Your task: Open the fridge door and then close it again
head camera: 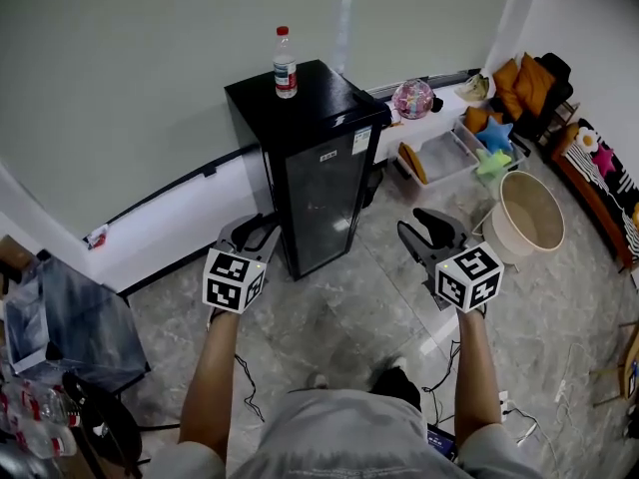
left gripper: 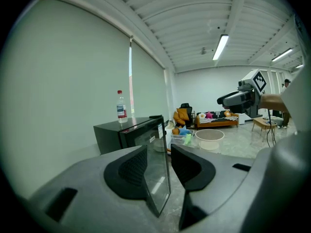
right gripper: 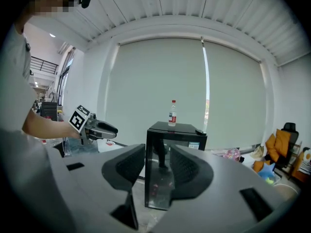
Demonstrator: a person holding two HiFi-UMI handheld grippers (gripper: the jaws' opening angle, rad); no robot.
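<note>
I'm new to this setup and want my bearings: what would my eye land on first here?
A black glass-door fridge stands against the pale wall at centre, door shut, with a water bottle upright on its top. The left gripper and right gripper are held out before it, one to each side, both open and empty. A beige tub sits on the floor to the right.

A clear water bottle (head camera: 285, 63) with a red cap stands upright at upper centre. At right, a round beige tub (head camera: 531, 213) sits on the marbled grey floor (head camera: 339, 317), near a clear plastic bin (head camera: 444, 156), star-shaped toys (head camera: 493, 135) and orange cushions (head camera: 524, 83) in the upper right.
</note>
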